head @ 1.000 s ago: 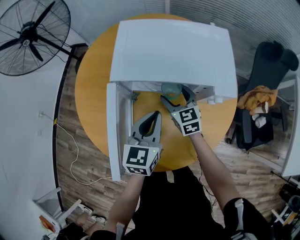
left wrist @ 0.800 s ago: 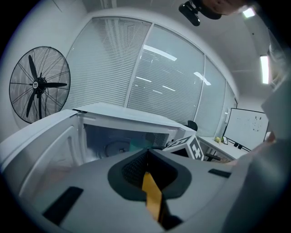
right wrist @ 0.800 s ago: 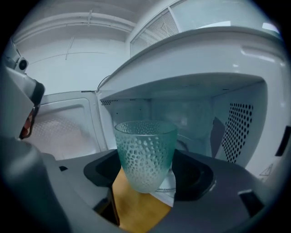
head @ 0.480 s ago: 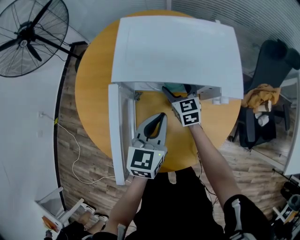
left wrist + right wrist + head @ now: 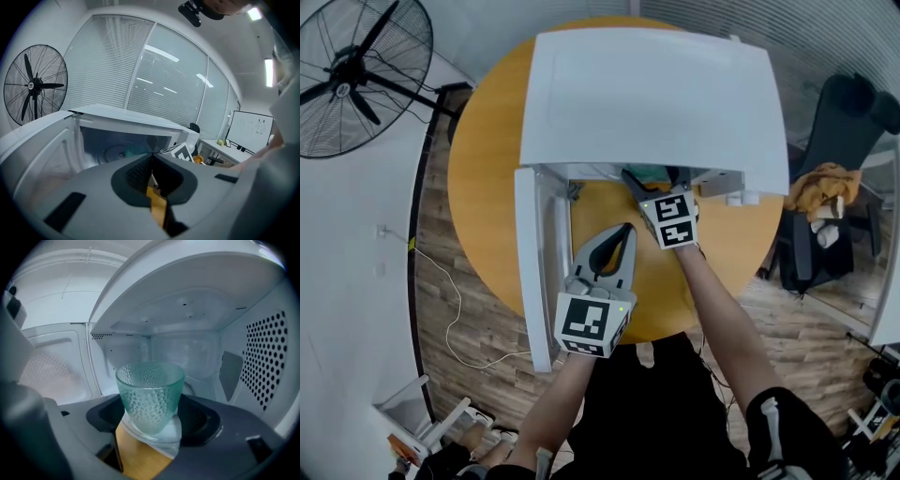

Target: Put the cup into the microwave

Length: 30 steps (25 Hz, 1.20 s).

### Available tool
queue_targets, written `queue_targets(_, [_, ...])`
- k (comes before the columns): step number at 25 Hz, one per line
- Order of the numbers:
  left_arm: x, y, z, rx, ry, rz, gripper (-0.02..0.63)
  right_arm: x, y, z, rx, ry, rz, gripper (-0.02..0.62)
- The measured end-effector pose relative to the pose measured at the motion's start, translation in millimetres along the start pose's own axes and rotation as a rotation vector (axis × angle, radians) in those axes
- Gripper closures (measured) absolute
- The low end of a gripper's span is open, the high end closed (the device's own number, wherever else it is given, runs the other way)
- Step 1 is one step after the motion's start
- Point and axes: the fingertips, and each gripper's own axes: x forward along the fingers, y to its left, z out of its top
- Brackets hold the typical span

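Note:
A white microwave [image 5: 656,94] stands on the round wooden table [image 5: 487,169], its door [image 5: 530,272] swung open to the left. My right gripper [image 5: 654,180] reaches into the oven's mouth, shut on a green dimpled glass cup [image 5: 649,173]. In the right gripper view the cup [image 5: 150,397] stands upright between the jaws, just over the cavity's threshold, with the white cavity [image 5: 187,352] around it. My left gripper [image 5: 623,232] hovers over the table in front of the opening, shut and empty; in its own view the jaws [image 5: 151,161] meet.
A black standing fan [image 5: 361,70] is at the far left on the floor. An office chair [image 5: 839,141] with an orange cloth [image 5: 816,192] sits to the right. A white cable [image 5: 441,281] lies on the wooden floor at the left.
My right gripper has carried the cup forward, from in front of the opening to under the microwave's top edge. The left gripper shifted slightly and stays shut.

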Motion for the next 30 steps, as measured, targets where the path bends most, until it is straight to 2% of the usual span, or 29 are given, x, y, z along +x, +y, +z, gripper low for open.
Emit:
queue_targets(20, [-5.1,5.8,-6.4,-0.024,0.003,0.006,0.607,43.5,-9.6,19.1,-0.053,0.009,0.007,0.235])
queue_targets(30, [-10.7,8.8,-11.8,-0.024,0.019,0.005,0.607,56.0,-15.8,23.7,-0.089,-0.013,-0.032,0.235])
